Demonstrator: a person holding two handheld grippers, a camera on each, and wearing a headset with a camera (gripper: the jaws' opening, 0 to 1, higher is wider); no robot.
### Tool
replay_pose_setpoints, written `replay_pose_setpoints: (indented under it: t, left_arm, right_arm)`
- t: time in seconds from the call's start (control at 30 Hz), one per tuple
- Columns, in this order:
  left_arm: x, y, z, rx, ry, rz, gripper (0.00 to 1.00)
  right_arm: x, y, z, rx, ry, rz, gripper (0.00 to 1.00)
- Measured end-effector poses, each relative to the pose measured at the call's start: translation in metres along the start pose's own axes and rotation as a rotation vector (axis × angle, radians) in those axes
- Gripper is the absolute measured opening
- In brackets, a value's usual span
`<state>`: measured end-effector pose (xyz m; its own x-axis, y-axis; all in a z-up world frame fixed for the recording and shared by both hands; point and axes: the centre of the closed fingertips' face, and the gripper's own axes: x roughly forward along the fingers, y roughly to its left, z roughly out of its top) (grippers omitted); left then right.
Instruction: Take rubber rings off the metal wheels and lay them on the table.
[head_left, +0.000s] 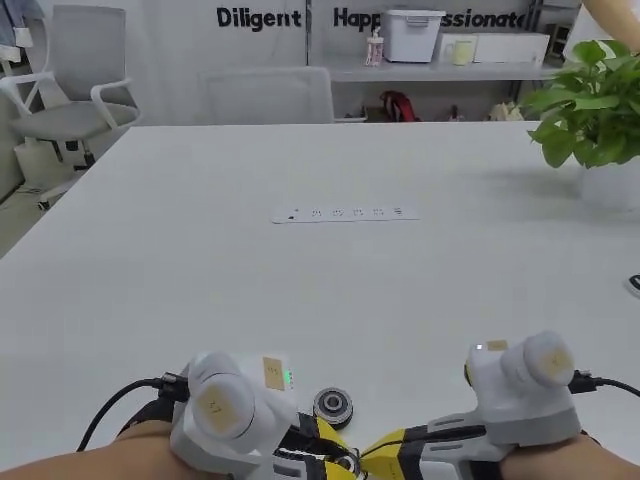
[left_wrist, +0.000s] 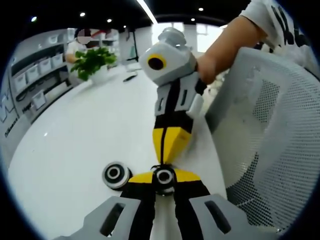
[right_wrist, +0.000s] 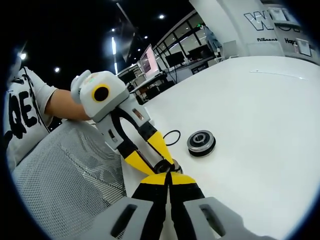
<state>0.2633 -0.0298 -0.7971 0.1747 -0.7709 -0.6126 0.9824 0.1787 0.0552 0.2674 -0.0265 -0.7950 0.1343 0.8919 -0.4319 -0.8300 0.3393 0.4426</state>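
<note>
The left claw (left_wrist: 163, 176) is clamping a wheel (right_wrist: 162, 166), the right claw (right_wrist: 169, 174) pinching its rim. One ring (right_wrist: 172, 136) is lying on the desk (head_left: 330, 300); another wheel (right_wrist: 201, 142) is waiting.

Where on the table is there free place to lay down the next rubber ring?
Free: the bare table between the power strip and the loose wheel, and the stretch left of the strip. Crowded: the near edge, where the left gripper and right gripper meet beside that wheel and a loose ring.
</note>
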Motion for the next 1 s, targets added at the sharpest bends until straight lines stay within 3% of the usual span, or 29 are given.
replay_pose_setpoints:
  t: [0.57,1.0]
  left_arm:
    - [0.0,-0.001,0.0,0.001,-0.005,-0.004,0.13]
    - [0.001,-0.001,0.0,0.008,-0.007,-0.005,0.13]
  right_arm:
    - [0.005,0.012,0.002,-0.012,-0.004,0.063,0.0]
    - [0.002,0.01,0.003,0.007,-0.018,0.054,0.0]
